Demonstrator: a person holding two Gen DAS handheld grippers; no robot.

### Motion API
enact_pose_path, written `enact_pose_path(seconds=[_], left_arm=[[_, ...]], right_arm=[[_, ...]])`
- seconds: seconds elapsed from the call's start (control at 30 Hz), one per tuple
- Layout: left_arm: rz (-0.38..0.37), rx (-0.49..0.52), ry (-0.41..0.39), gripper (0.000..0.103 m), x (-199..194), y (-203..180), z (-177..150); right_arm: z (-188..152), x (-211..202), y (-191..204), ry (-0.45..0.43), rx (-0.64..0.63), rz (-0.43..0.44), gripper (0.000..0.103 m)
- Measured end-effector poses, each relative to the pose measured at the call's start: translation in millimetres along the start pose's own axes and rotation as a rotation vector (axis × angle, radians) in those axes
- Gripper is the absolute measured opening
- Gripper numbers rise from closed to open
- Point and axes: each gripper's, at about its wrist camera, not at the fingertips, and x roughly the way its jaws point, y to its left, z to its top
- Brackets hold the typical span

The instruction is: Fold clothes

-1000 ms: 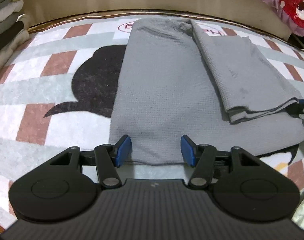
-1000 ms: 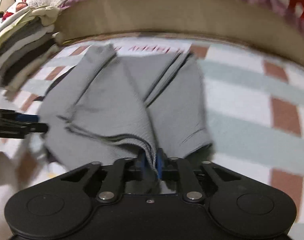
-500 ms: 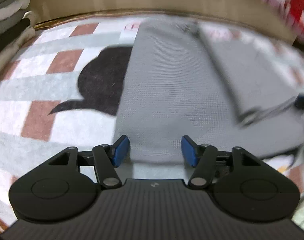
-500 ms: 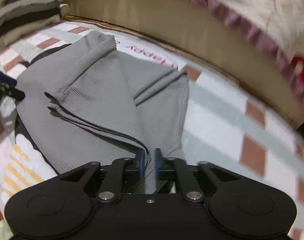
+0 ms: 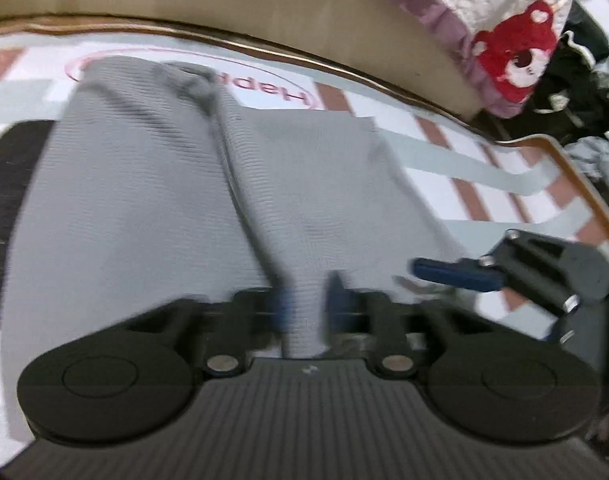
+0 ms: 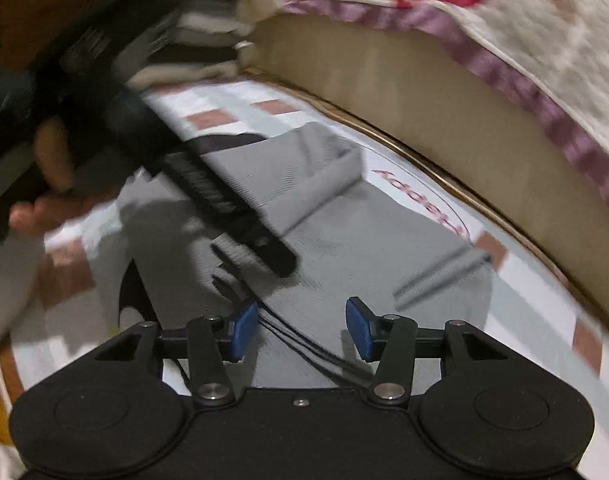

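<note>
Left wrist view: left gripper (image 5: 306,306) low over gray garment (image 5: 144,208) (blurred).

garment: grey waffle-knit piece (image 5: 136,208), one item, partly folded
surface: lies on a patterned mat with pink, grey-green and white blocks (image 5: 436,168); covers part of a black shape and part of the "Happy" print
fold state: right side folded over the body, layered edge runs lengthwise down the middle in the left wrist view
near edge: a strip of the folded layer sits between the left tool's (image 5: 304,306) blue pads, which are close together on it
far end: bunched, small rumpled lump by the print (image 6: 324,152)
right side: flat; short ridge of stacked edges (image 6: 440,276)
focus: motion-blurred, fine detail unclear
</note>
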Motion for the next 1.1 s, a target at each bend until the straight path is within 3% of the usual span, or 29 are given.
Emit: enact_pose_path(seconds=[0.13, 0.23, 0.3, 0.33, 0.37, 0.4, 0.43, 0.47, 0.53, 0.6, 0.73, 0.83, 0.97, 1.03, 1.1], left_arm=[[-0.070, -0.032, -0.002, 0.010, -1.7, -2.4, 16.2], [-0.129, -0.075, -0.010, 0.010, -3.6, -4.7, 30.0], [-0.151, -0.072, -0.018, 0.010, -6.2, -9.8, 38.4], [-0.162, -0.050, -0.033, 0.010, -8.4, -14.0, 41.6], [-0.175, -0.024, -0.059, 0.017, -11.3, -18.1, 43.6], [-0.188, 0.003, -0.085, 0.025, -14.1, -22.2, 45.6], [-0.193, 0.029, -0.118, 0.044, -18.3, -25.7, 46.8], [-0.189, 0.054, -0.161, 0.055, -24.0, -28.3, 47.2], [-0.146, 0.095, -0.238, 0.057, -35.8, -29.6, 45.6], [-0.061, 0.113, -0.249, 0.057, -40.3, -22.1, 42.3], [0.132, 0.121, -0.109, 0.057, -25.7, 7.6, 26.9], [0.264, 0.122, -0.039, 0.053, -15.8, 21.5, 4.6], [0.268, 0.131, -0.094, 0.054, -17.0, 7.0, -15.1], [0.261, 0.153, -0.080, 0.055, -11.5, -4.9, -16.7], [0.232, 0.188, -0.055, 0.056, -9.4, -14.6, -17.9]], right_arm=[[2.4, 7.4, 31.0, -0.001, -0.207, -0.064, 0.063], [1.4, 17.6, 36.3, -0.001, -0.208, -0.049, 0.064], [2.6, 21.1, 32.6, -0.029, -0.176, -0.088, 0.064], [4.4, 19.7, 28.9, -0.051, -0.156, -0.117, 0.059], [6.4, 16.9, 24.3, -0.078, -0.139, -0.155, 0.036], [9.0, 13.7, 19.4, -0.100, -0.131, -0.192, 0.022], [12.4, 10.8, 13.9, -0.109, -0.126, -0.220, 0.010], [16.3, 8.5, 5.9, -0.108, -0.094, -0.222, 0.009], [20.9, 9.2, -27.8, -0.107, 0.069, -0.160, 0.008], [17.1, 13.2, -66.2, -0.107, 0.251, -0.084, 0.009], [-8.9, 36.5, -140.3, -0.089, 0.594, 0.025, 0.008], [-26.9, 56.5, -168.3, -0.047, 0.718, 0.090, 0.008], [-36.8, 75.0, -151.6, -0.008, 0.714, -0.003, 0.010], [-34.7, 80.6, -142.4, 0.000, 0.688, -0.091, 0.018], [-33.3, 76.1, -134.7, -0.011, 0.658, -0.157, 0.020]])
